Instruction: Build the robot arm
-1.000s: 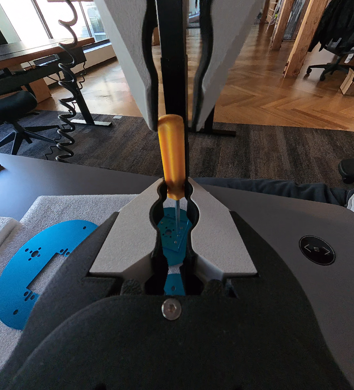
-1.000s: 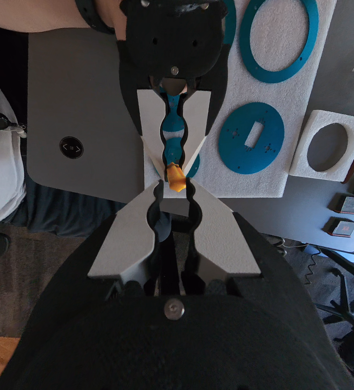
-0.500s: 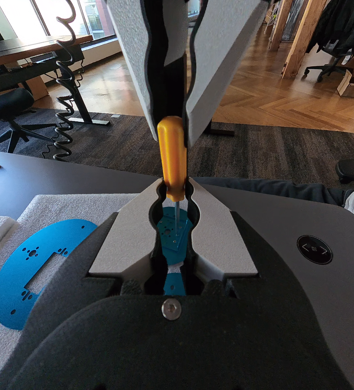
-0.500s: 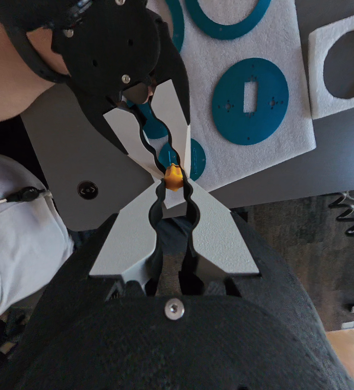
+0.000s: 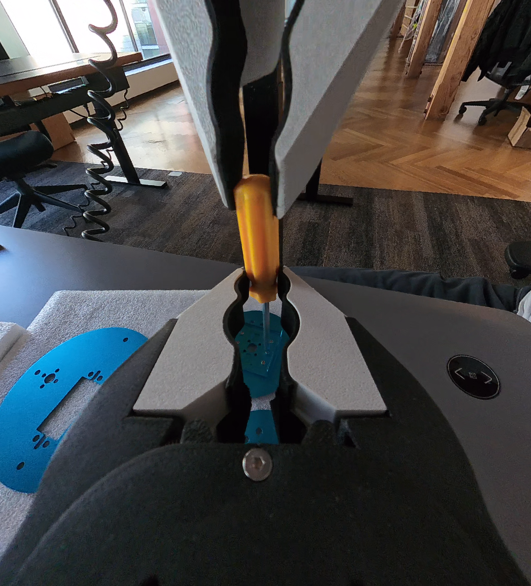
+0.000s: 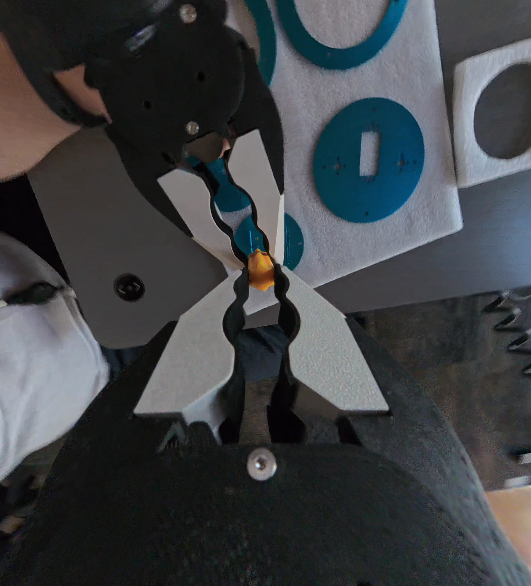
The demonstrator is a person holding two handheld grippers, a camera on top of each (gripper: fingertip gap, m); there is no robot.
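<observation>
An orange-handled screwdriver (image 5: 257,237) stands upright, its thin shaft reaching down to a small blue bracket (image 5: 254,352) that lies on a blue disc (image 6: 292,244). My left gripper (image 5: 262,276) is shut on the lower end of the handle. My right gripper (image 6: 259,276) comes from above and is shut on the top of the handle (image 6: 259,269). It also shows in the left wrist view (image 5: 254,203). The left gripper shows in the right wrist view (image 6: 257,257), held by a bare hand.
A white foam mat (image 5: 105,310) on the grey table (image 5: 416,333) carries a blue disc with a rectangular slot (image 6: 394,177) and blue rings (image 6: 337,57). A foam block with a round hole (image 6: 467,133) lies beside it. A round control button (image 5: 472,376) sits near the table edge. A person in white (image 6: 20,380) sits close. One gripper's finger ends stand about 5 centimeters off the other's. About 15 centimeters separates my left fingertips from the round control button (image 5: 472,376).
My right gripper has turned about the screwdriver's axis while staying on the handle top. The left gripper and the screwdriver have kept their place.
</observation>
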